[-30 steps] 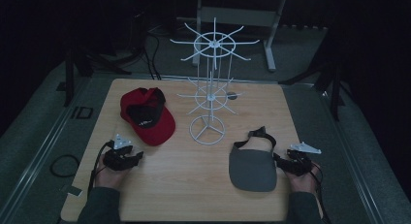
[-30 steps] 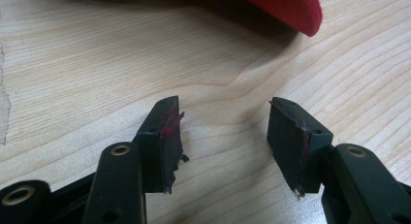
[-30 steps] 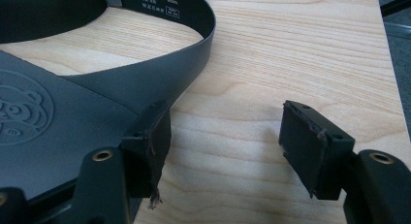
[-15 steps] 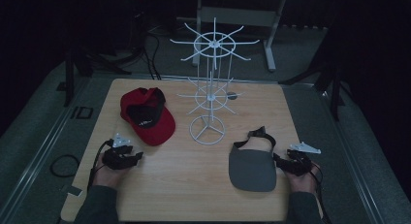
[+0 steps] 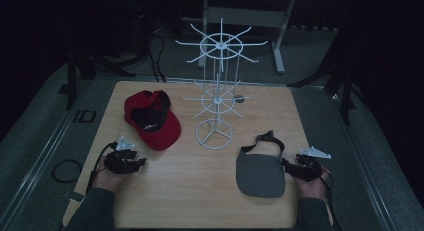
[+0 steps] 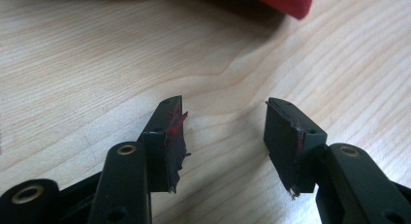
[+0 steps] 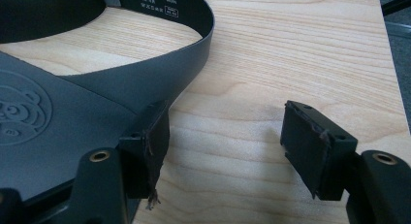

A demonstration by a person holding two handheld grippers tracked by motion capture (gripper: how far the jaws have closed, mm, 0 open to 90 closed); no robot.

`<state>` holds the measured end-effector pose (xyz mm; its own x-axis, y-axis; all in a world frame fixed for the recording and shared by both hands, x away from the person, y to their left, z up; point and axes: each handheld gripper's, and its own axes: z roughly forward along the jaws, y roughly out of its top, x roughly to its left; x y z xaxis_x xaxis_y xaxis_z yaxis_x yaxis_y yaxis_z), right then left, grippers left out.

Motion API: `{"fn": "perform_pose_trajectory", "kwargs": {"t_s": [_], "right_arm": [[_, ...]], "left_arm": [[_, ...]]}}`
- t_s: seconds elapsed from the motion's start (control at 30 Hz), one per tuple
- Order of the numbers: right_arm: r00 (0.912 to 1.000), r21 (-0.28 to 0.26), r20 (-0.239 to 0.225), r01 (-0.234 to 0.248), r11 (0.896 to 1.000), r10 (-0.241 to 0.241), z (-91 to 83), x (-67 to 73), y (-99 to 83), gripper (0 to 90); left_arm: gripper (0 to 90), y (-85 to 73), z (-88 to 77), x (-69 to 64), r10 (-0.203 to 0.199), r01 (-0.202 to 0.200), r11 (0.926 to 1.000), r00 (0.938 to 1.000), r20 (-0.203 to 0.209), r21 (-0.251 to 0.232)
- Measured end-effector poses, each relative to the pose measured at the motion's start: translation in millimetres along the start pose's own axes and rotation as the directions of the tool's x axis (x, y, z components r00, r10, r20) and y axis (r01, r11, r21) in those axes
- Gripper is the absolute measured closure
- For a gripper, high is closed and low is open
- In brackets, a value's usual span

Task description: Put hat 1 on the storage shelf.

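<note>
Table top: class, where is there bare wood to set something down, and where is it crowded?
Free: the near strip between the red cap and grey visor, and both far corners of the table. Crowded: the middle, around the wire rack, and beside each hat, where the tongs sit.

Tabletop (image 5: 200, 201): light wood, squarish, grain visible. On it: red cap (image 5: 151, 120) w/ black inside, at the far left part, brim toward the near edge; white wire rack (image 5: 216, 98) approx. centre, standing upright on a ring base, w/ two tiers of spokes; grey visor (image 5: 260, 172) w/ black strap at the near right, lying flat, strap end toward the rack. Cap & rack base near each other, not touching. Visor well apart from the cap. Near-centre of the wood is bare.
</note>
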<state>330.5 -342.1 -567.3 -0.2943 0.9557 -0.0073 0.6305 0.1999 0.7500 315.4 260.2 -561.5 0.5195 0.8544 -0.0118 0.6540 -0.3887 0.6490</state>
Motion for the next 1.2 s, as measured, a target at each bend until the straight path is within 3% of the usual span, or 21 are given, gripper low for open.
{"fn": "perform_pose_trajectory", "kwargs": {"t_s": [0.17,0.57,0.93,1.2], "right_arm": [[1.0,0.001,0.0,-0.001,1.0,0.001,-0.1,0.2,0.0,34.3],[1.0,0.001,0.0,-0.001,1.0,0.001,-0.1,0.3,-0.1,34.0],[1.0,0.001,0.0,0.0,1.0,0.0,-0.1,0.5,-0.1,33.4],[1.0,0.001,-0.001,0.001,1.0,-0.001,0.0,0.4,-0.1,33.4]], "left_arm": [[50.5,1.0,-0.5,1.1,0.003,-0.003,0.9999,1.0,0.001,0.01],[49.6,8.4,-7.7,0.7,-0.008,0.008,0.9997,0.9999,0.009,-0.024],[47.6,27.6,-10.6,-2.6,-0.017,0.018,0.9988,0.9997,0.02,-0.046],[45.6,38.1,-9.5,-2.3,-0.054,0.057,0.9973,0.9967,0.06,-0.046]]}}
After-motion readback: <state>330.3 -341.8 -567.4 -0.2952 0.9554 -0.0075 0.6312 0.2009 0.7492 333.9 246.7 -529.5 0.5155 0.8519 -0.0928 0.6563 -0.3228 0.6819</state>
